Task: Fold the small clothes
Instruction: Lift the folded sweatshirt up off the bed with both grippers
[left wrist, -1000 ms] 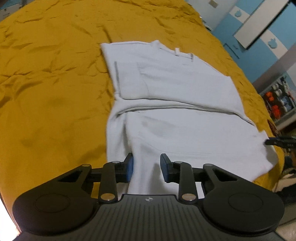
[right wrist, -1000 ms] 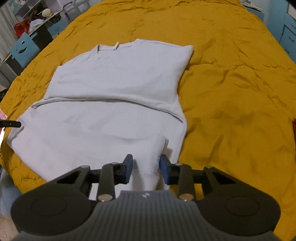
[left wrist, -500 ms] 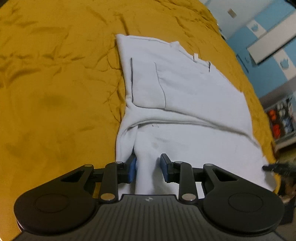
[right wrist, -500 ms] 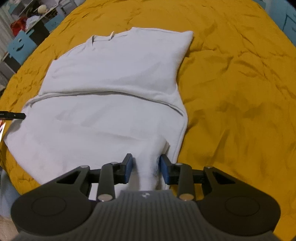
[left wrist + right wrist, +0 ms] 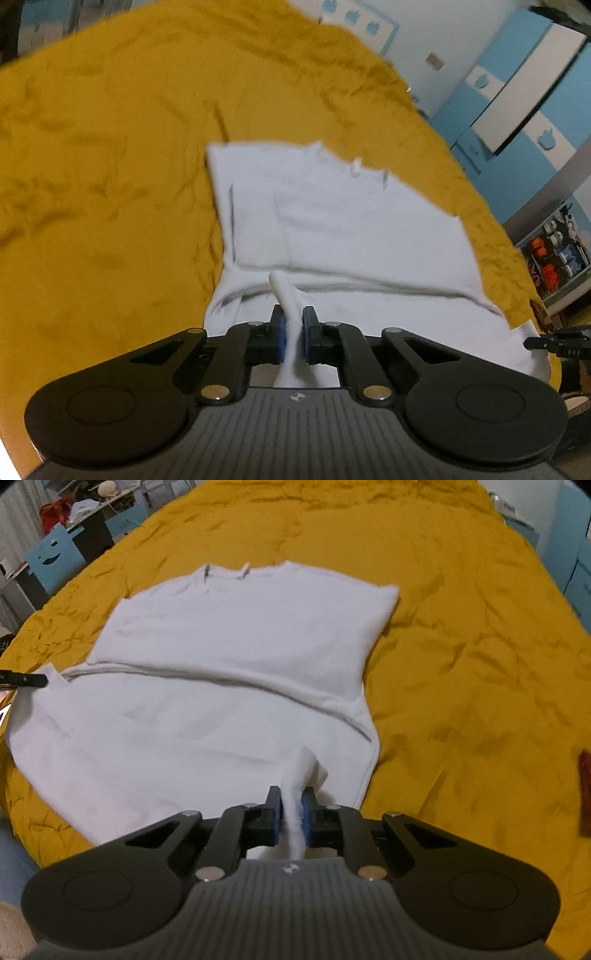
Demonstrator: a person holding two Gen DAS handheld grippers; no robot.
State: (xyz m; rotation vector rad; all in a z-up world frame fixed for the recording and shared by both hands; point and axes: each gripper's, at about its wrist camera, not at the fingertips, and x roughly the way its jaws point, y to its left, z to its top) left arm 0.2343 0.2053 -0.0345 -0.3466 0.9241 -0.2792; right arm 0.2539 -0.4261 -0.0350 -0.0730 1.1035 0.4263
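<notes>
A white shirt point(image 5: 354, 225) lies flat on the mustard bedspread point(image 5: 103, 177), its sleeves folded in over the chest. It also shows in the right wrist view point(image 5: 229, 657). My left gripper point(image 5: 293, 334) is shut on a pinch of the shirt's near hem at its left side. My right gripper point(image 5: 291, 812) is shut on a pinch of the near hem at its right side. The collar end lies far from both grippers. The right gripper's tip point(image 5: 554, 341) shows at the left wrist view's right edge, and the left gripper's tip point(image 5: 26, 679) at the right wrist view's left edge.
The bedspread point(image 5: 461, 646) stretches wide around the shirt. Blue and white cabinets point(image 5: 517, 96) stand beyond the bed's far right. A desk with clutter and a blue chair point(image 5: 51, 557) stand past the bed's far left. A dark red object point(image 5: 585, 794) lies at the right.
Both grippers have closed on the shirt's near hem; a second ago they were open with the cloth between their fingers. The pinched cloth now rises in a ridge in each grip.
</notes>
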